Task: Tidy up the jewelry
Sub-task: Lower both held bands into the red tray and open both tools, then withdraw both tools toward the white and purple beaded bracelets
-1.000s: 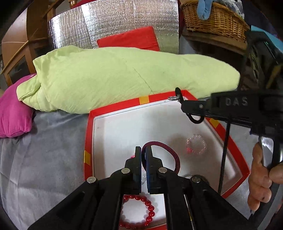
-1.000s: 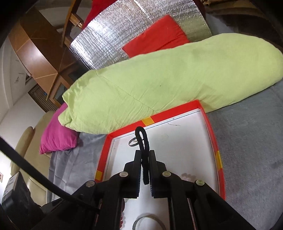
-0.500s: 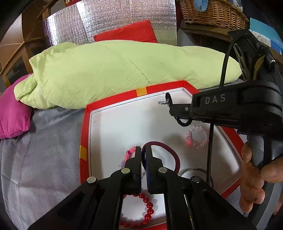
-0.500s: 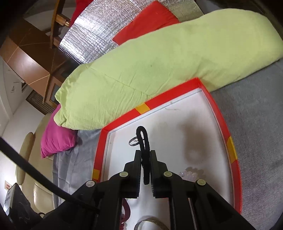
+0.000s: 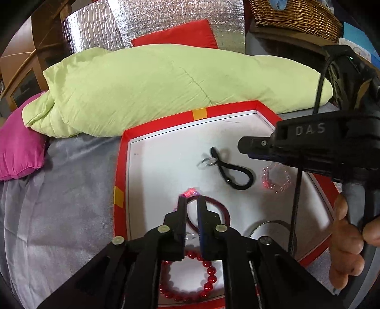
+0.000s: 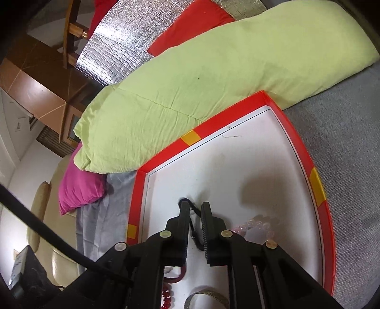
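A red-rimmed white tray [image 5: 163, 121] lies on the grey bed. A black cord loop [image 5: 235, 173] with a small silver ring [image 5: 206, 162] lies flat on it. My right gripper [image 6: 195, 207] hangs just above that cord [image 6: 193, 214], jaws slightly parted, holding nothing. My left gripper [image 5: 192, 202] is slightly open over a dark red band [image 5: 222, 209] that lies on the tray. A pink bead bracelet [image 5: 191, 192], a clear pink bracelet [image 5: 276, 177], a red bead bracelet [image 5: 209, 278] and a silver bangle [image 5: 270, 225] also lie on the tray.
A long green pillow [image 5: 166, 85] lies along the tray's far rim. A magenta cushion [image 5: 19, 147] is at left, a red cushion [image 5: 175, 35] and foil sheet behind. A wicker basket [image 5: 292, 12] stands at the back right. Grey bedcover [image 6: 344, 147] surrounds the tray.
My right gripper lowered over the tray and opened, letting go of the black cord, which now lies flat. My left gripper opened and let go of the dark red band.
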### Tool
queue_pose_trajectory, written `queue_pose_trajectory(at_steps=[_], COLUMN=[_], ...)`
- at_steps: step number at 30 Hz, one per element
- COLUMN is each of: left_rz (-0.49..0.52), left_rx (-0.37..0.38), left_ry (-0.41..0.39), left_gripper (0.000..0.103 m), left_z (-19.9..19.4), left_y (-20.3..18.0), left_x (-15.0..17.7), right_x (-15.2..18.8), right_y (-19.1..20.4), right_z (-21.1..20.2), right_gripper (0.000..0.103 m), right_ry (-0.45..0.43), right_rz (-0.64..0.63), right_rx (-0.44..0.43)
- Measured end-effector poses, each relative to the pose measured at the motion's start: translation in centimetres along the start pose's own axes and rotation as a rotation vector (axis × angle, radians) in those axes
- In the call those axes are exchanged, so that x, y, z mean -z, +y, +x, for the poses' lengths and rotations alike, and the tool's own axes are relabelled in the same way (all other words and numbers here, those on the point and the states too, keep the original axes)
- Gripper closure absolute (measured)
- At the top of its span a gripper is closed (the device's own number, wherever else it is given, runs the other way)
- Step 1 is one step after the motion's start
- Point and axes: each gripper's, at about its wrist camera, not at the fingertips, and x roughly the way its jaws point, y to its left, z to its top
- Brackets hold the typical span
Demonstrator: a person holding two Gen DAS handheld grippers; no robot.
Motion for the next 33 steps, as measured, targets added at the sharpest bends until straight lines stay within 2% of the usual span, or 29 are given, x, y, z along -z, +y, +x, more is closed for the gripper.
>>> queue_pose_trajectory(at_steps=[3, 5, 9, 13, 17, 19, 20, 21, 29, 33], left_rz=[-0.016, -0.041, -0.117, -0.17, -0.191, -0.193, -0.192, -0.19, -0.171, -0.171], left_rx=[-0.015, -0.027, -0.047, -0.075, -0.104, -0.118, -0.126, -0.13, -0.139, -0.139], left_ry=[-0.01, -0.023, -0.04, -0.049, -0.033, -0.03, -0.029, -0.028, -0.036, -0.039], left_gripper=[0.076, 0.06, 0.056, 0.043, 0.042, 0.042, 0.042, 0.042, 0.042, 0.042], left_z=[-0.4, -0.8, -1.8, -2.5, -3.0, -3.4, -3.7, -3.8, -6.6, -7.9], left_y=[1.0, 2.0, 4.4, 6.1, 6.9, 7.0, 7.0, 7.0, 6.3, 6.2], left_x=[0.0, 0.0, 0.1, 0.5, 1.2, 1.7, 2.0, 2.2, 4.7, 6.4], right_x=[0.0, -0.1, -0.2, 0.0, 0.9, 1.6, 1.9, 2.4, 5.7, 8.4], right_y=[0.1, 0.2, 0.4, 0.9, 1.8, 2.2, 2.3, 2.5, 4.1, 3.9], right_z=[-0.4, -0.9, -2.1, -3.3, -4.6, -5.3, -5.7, -6.3, -10.6, -13.5], right_gripper=[0.086, 0.086, 0.086, 0.086, 0.084, 0.069, 0.052, 0.041, 0.041, 0.041], right_ry=[-0.006, -0.013, -0.031, -0.037, -0.034, -0.031, -0.032, -0.044, -0.093, -0.125], right_rz=[0.001, -0.005, -0.004, -0.014, -0.051, -0.062, -0.064, -0.069, -0.142, -0.183], right_rx=[0.001, 0.004, 0.001, 0.01, 0.036, 0.045, 0.049, 0.049, 0.058, 0.102])
